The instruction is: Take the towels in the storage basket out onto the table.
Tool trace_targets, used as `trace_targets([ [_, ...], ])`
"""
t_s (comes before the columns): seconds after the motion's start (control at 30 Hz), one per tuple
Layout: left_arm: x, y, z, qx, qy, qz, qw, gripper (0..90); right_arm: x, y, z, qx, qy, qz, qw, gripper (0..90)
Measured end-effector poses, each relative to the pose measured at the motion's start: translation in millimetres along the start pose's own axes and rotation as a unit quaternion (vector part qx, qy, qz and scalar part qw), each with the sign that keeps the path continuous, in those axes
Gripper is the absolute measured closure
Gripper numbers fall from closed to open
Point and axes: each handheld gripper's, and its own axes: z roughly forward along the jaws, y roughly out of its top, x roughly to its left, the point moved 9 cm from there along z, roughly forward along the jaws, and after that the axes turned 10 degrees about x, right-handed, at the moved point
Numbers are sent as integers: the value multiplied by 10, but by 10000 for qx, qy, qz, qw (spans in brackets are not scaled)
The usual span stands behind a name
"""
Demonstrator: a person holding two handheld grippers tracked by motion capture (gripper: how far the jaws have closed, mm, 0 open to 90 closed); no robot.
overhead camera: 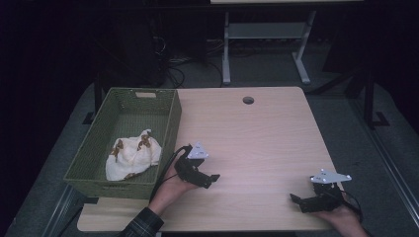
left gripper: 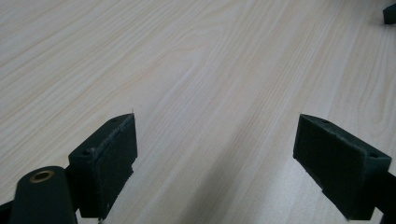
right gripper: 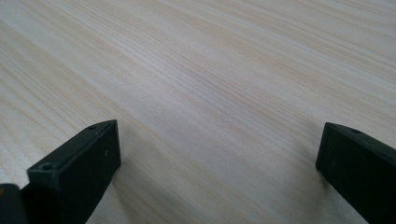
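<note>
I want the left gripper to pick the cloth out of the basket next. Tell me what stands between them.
The near right wall of the green basket stands between the left gripper and the crumpled white cloth. The gripper rests open on the table, pointing away from the basket; it would have to go over the rim.

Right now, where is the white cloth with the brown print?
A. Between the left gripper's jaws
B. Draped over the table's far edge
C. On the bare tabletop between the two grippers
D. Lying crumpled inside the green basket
D: the high view shows the white cloth crumpled on the floor of the green basket, while the left gripper and the right gripper sit open over the bare table.
</note>
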Motion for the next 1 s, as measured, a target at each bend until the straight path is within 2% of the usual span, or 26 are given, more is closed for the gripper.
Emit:
trace_targets([
  [0.17,-3,47,-61,-78,-64,-53,9999,130,5,-3,-1,17,9,30,10000,0],
  [0.5,16,142,-150,-60,-54,22,10000,131,6,-2,0,7,9,33,10000,0],
  [1.0,74,327,-357,-223,-68,92,9997,133,5,-2,0,6,9,32,10000,0],
])
